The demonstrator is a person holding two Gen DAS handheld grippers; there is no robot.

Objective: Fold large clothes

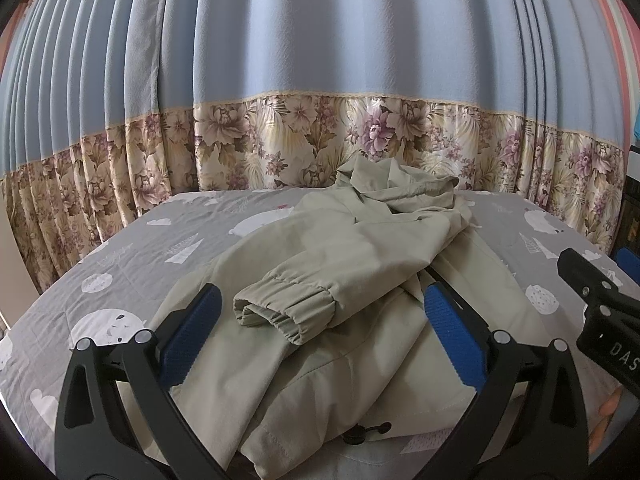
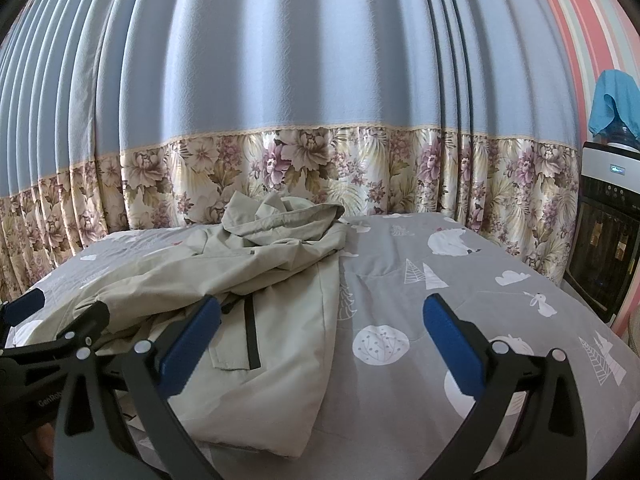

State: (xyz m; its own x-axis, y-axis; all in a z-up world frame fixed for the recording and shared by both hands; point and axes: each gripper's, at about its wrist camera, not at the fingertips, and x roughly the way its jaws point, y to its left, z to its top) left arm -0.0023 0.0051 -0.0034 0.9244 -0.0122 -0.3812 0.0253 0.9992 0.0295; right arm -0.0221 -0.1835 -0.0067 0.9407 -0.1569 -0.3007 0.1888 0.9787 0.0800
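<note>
Fingers (image 1: 192, 332) apart, beige jacket (image 1: 360, 248) rumpled

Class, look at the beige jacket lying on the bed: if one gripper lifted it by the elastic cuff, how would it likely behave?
The jacket looks thin and creased, so it would probably hang limp. Its cuff is gathered, likely giving a firm hold. The hood would probably trail behind.
</note>
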